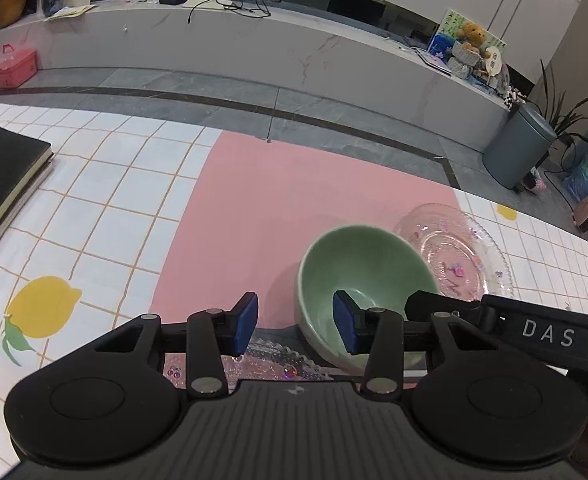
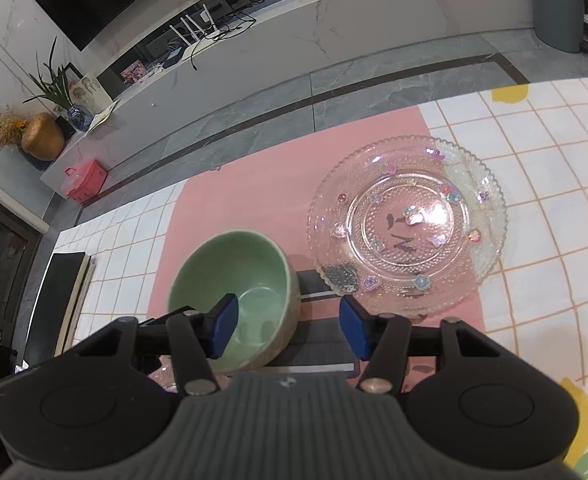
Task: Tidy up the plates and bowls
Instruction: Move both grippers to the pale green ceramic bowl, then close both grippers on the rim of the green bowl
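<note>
I held a gripper in each hand over the table, both tilted steeply down at the pink mat laid across the checked, lemon-printed cloth.

My left gripper had its jaws partly apart. Its right blue pad sat inside the green bowl, just within the near-left wall, and its left pad hung outside that wall, so the rim ran between the two. I could not tell whether either pad pressed the ceramic; a gap showed on the outer side.

My right gripper was likewise half spread. Its left pad dipped inside the same green bowl at the near-right wall, and its right pad stood outside, clear of the bowl. Again the wall lay between the pads with no firm pinch that I could see. In the left view its black finger reached into the bowl from the right.

The bowl stood upright on the pink mat, empty. Just right of it and a little farther off lay a clear glass plate with small coloured flowers, flat on the mat, its right edge over the cloth. A second glass plate lay nearer me, its beaded rim partly under the bowl's near side. A black book rested at the far left of the table.
</note>
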Tool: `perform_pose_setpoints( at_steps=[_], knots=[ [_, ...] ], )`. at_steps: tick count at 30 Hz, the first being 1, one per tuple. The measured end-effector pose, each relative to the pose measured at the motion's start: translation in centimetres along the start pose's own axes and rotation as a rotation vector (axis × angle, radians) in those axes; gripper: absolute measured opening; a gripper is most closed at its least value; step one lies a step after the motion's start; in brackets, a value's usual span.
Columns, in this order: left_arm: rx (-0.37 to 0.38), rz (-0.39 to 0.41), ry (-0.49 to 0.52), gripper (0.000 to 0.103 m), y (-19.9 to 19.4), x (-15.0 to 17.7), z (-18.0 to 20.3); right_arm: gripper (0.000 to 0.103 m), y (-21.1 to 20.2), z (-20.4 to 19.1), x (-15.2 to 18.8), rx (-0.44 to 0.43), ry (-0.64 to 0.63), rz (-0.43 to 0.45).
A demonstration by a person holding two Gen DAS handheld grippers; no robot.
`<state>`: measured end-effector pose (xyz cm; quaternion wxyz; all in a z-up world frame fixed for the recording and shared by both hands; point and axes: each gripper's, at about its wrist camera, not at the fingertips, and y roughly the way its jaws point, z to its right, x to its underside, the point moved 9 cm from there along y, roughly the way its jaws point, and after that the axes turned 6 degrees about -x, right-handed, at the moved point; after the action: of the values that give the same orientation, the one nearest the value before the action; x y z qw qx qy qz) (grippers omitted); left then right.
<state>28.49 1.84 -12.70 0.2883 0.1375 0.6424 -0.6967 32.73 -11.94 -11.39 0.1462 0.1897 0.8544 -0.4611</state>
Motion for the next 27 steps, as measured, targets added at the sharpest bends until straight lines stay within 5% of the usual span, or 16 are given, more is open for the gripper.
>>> perform_pose_setpoints(
  at_steps=[22, 27],
  knots=[
    [-0.044, -0.020, 0.018, 0.041, 2.9, 0.7, 0.5, 0.035, 2.6, 1.1, 1.0, -0.007, 0.081, 0.043],
    [0.013, -0.026, 0.001, 0.015, 2.6, 0.8, 0.9, 0.021, 2.7, 0.6, 1.2, -0.038, 0.069, 0.040]
  ],
)
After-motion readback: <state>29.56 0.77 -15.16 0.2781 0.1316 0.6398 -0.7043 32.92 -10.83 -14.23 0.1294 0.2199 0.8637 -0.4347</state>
